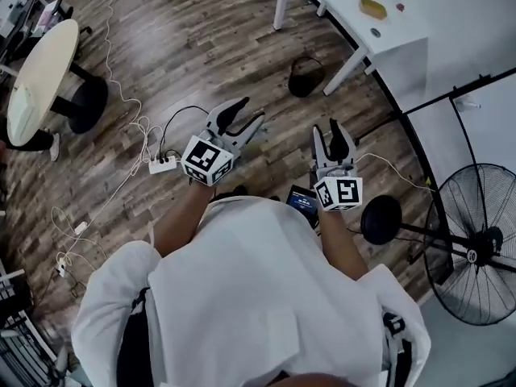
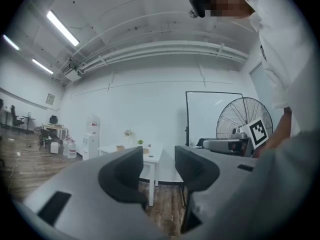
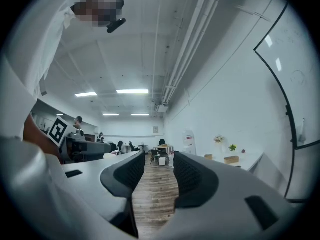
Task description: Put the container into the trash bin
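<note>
In the head view, the person holds both tools level in front of the chest. The left gripper (image 1: 247,115) and the right gripper (image 1: 329,138) each have their jaws spread wide with nothing in them. What looks like the task's container (image 1: 372,7), a tan box, sits on the white table (image 1: 419,14) at the upper right, well apart from both grippers. The dark round trash bin (image 1: 305,81) stands on the floor just beside a table leg, in the upper middle of the frame. The task has likely not begun, so the first step is a reach to the table. It would go best with one gripper kept wide, brought in level with the box, centred on its narrower sides, and closed only once both pads flank it. The bin's mouth is small, so the drop should be made from directly above it.

In the left gripper view, the jaws stand apart and empty. Between them are the table's legs, and a whiteboard (image 2: 212,116) is at the right.

In the right gripper view, the jaws are again wide and empty, with bare planks between them and the table at the right edge.

The floor (image 1: 201,39) is wood plank, strewn with cables and a white power strip (image 1: 161,164). There is a round table (image 1: 40,71) at the upper left and a standing fan (image 1: 476,244) at the lower right.
</note>
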`<move>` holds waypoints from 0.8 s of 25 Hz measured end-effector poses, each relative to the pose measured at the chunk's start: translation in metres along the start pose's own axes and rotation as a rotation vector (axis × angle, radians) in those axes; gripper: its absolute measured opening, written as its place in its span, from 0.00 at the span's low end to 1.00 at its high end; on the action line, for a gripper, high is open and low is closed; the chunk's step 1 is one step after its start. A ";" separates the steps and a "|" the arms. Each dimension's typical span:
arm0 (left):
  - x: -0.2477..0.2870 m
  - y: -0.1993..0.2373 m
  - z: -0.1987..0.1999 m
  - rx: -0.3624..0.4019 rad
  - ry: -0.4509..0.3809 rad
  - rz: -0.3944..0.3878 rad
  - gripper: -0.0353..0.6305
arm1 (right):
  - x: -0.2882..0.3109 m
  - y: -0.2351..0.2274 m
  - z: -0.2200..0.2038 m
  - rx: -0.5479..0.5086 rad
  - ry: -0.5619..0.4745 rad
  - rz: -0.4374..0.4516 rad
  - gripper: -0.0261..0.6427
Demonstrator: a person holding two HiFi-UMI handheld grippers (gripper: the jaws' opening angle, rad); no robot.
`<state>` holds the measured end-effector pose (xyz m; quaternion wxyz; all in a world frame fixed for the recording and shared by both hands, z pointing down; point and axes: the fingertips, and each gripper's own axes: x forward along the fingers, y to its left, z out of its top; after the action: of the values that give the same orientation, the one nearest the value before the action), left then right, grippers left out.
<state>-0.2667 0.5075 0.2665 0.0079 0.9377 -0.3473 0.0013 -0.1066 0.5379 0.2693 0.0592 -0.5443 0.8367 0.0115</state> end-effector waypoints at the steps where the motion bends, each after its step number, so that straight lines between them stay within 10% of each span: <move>1: -0.001 0.003 0.003 0.001 0.001 0.005 0.35 | 0.003 0.000 0.001 0.001 0.005 0.000 0.33; 20: 0.104 -0.065 0.015 0.010 0.013 -0.081 0.35 | -0.053 -0.121 0.020 -0.019 0.009 -0.084 0.27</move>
<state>-0.1455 0.4890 0.2518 0.0054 0.9510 -0.3089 0.0090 0.0267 0.5383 0.2604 0.0509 -0.5796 0.8132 0.0144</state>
